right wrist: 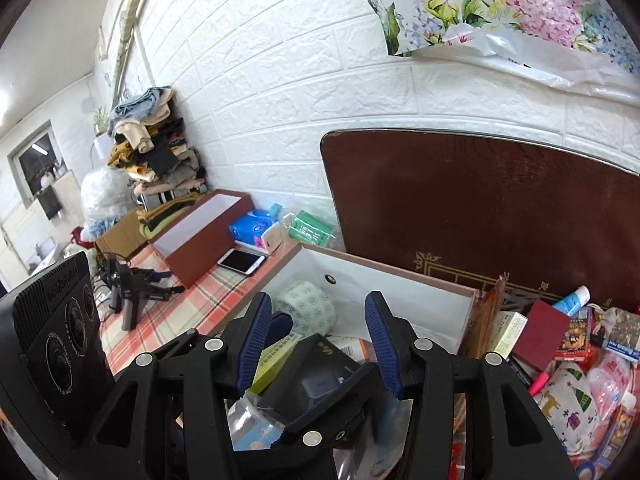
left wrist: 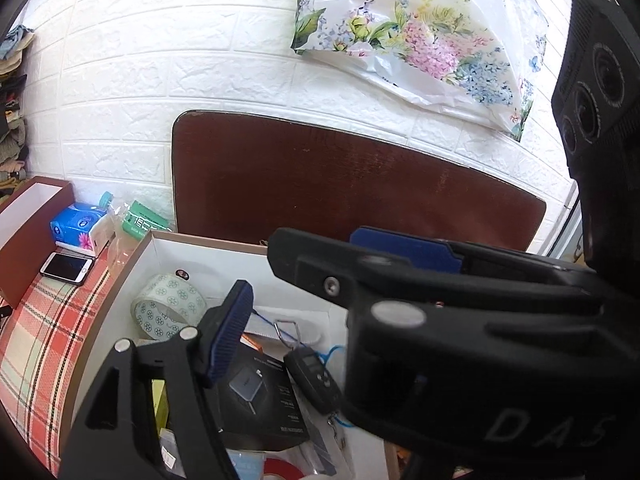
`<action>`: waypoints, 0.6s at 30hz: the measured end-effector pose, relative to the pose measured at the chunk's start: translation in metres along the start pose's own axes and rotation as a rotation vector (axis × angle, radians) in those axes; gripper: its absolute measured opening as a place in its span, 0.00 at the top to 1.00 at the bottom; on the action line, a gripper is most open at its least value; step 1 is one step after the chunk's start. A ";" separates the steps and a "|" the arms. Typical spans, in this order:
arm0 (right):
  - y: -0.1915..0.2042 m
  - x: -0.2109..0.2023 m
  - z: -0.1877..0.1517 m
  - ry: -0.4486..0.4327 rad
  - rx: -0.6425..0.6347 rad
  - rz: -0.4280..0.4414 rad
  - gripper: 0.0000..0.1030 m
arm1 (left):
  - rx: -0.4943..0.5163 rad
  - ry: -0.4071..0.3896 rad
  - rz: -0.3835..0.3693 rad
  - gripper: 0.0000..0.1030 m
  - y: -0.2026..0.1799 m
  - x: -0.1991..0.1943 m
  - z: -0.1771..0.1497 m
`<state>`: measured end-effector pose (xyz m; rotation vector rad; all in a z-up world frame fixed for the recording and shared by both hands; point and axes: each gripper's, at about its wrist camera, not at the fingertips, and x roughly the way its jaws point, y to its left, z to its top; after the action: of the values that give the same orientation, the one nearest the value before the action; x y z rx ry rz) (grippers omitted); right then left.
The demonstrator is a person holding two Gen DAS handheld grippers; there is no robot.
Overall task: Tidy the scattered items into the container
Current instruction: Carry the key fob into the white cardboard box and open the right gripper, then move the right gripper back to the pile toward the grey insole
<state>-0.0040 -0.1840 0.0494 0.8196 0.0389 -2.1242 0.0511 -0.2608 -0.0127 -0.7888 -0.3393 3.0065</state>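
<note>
I see a white wall (right wrist: pixel 280 80) of embossed brick-pattern panels behind the work area. A dark brown board (left wrist: pixel 340 180) with rounded corners leans upright against it. A floral plastic bag (left wrist: pixel 420 40) hangs on the wall above the board. The table carries a red, white and green plaid cloth (right wrist: pixel 192 304). At the far left, folded clothes (right wrist: pixel 156 140) are stacked against the wall. Beyond them I see 1 window (right wrist: pixel 38 164) in a pale wall. Lighting is bright and even.
</note>
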 end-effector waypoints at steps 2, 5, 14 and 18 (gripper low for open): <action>0.000 0.000 0.000 0.002 0.008 -0.004 0.50 | 0.001 0.008 0.001 0.34 0.000 0.002 0.000; -0.001 0.002 -0.002 0.001 0.018 -0.004 0.50 | 0.006 0.012 0.001 0.34 -0.002 0.003 0.000; -0.027 -0.008 -0.008 -0.023 0.076 -0.008 0.50 | 0.065 0.044 -0.016 0.34 -0.027 0.016 0.002; -0.051 -0.020 -0.014 -0.042 0.122 -0.021 0.50 | 0.109 0.071 -0.034 0.34 -0.053 0.027 0.002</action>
<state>-0.0244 -0.1330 0.0373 0.8485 -0.1049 -2.1798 0.0245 -0.2080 -0.0124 -0.8686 -0.1828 2.9269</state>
